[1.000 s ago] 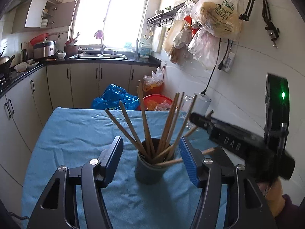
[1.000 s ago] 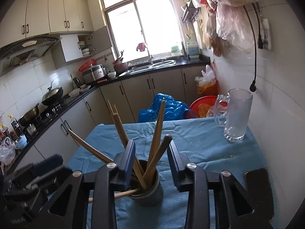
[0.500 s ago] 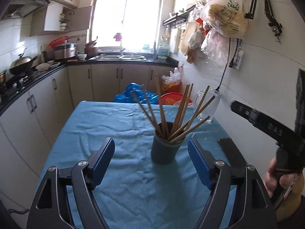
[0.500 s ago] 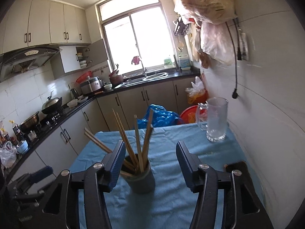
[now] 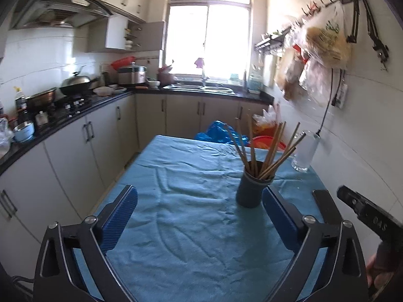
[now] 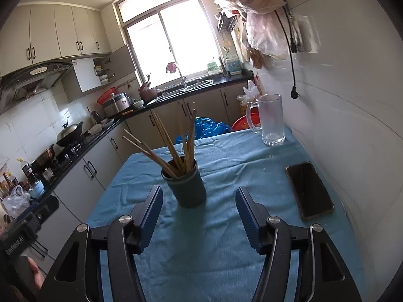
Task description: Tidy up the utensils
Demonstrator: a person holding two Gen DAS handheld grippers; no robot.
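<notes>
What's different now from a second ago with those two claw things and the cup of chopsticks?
Both have backed away from the dark cup. The left gripper and the right gripper had their jaws around it; now it stands clear ahead of both, jaws opening with nothing between them. The chopsticks stay in the cup; glass mug and phone are unmoved.

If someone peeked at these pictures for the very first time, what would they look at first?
Probably the dark cup bristling with wooden chopsticks, standing in the middle of the blue tablecloth. Next, the bright window at the far end of the kitchen, then the glass mug and the black phone by the right-hand wall.
</notes>
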